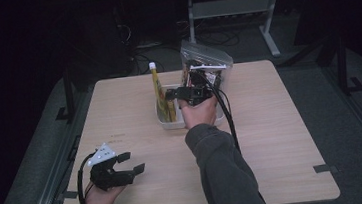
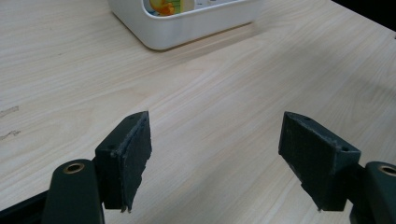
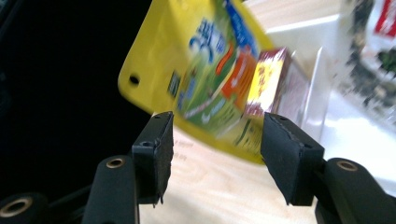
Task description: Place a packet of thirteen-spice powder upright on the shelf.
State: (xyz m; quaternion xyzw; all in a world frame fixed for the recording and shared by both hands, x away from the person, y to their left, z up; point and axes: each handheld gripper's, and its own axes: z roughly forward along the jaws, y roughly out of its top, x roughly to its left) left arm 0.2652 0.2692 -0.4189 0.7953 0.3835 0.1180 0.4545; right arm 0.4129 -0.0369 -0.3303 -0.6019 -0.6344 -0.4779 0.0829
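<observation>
The white rectangular plastic bin [image 1: 171, 120] sits near the middle of the pale wooden counter [image 1: 273, 138], and everything here is best placed against it. Standing upright in the bin's left end is a tall yellow spouted drink pouch with a white cap [image 1: 158, 91]; at the bin's far right end stands a clear zip bag of dark snacks [image 1: 210, 64]. In the right gripper view a small red-and-yellow packet [image 3: 268, 81] lies just behind the pouch, against the bin's wall.

The right tool [image 1: 184, 93] hovers over the bin, its jaws spread and nothing between the pads; the pouch's lower edge lies just beyond them. The left tool [image 1: 125, 166] rests well short of the bin, toward the counter's near left corner, jaws wide apart over bare wood.

The step looks like taking the pouch. To do it well, I would bring the right tool in square to the pouch's flat faces, seat the pads on the stiffer sealed edge rather than the soft belly, close firmly, then lift straight up so it clears the bin's rim without dragging the packet.
</observation>
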